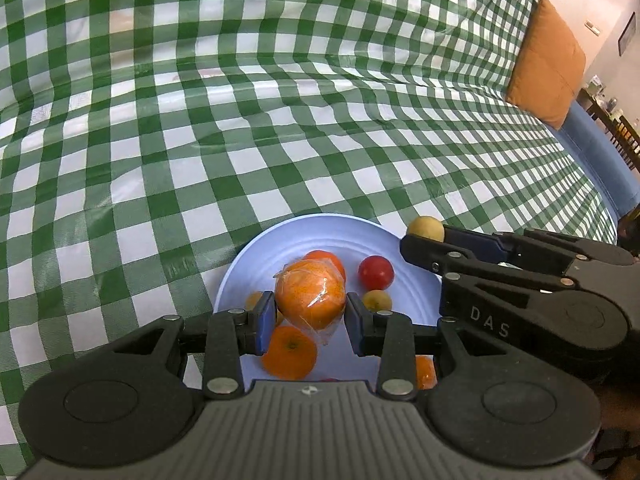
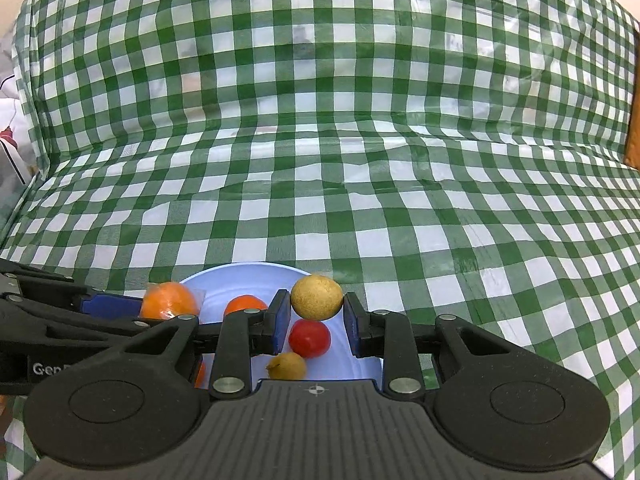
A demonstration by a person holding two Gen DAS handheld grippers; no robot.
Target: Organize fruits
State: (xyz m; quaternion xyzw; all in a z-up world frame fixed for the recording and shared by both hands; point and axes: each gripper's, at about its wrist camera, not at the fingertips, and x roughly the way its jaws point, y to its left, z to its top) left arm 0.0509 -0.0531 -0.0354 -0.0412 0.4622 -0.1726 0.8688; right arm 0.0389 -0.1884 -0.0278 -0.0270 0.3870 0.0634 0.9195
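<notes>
The checked tablecloth [image 1: 200, 140] is covered at 6 o'clock by the blue plate [image 1: 280, 248]; a wrapped orange [image 1: 310, 300] is pinched by the left gripper [image 1: 311, 312] above the plate, and should be lowered gently before release; a tan round fruit [image 2: 316, 297], at 12 o'clock over the red fruit [image 2: 309, 339], is pinched by the right gripper [image 2: 316, 316], and should be kept steady.

Both fisheye views look forward and steeply down along their own black fingers, close above the round pale-blue plastic plate [image 1: 248, 264] [image 2: 224, 280] on the green-and-white checked cloth [image 1: 200, 120] [image 2: 360, 160]. The left view faces it from the plate's left, the right from its right; both share the plate.
</notes>
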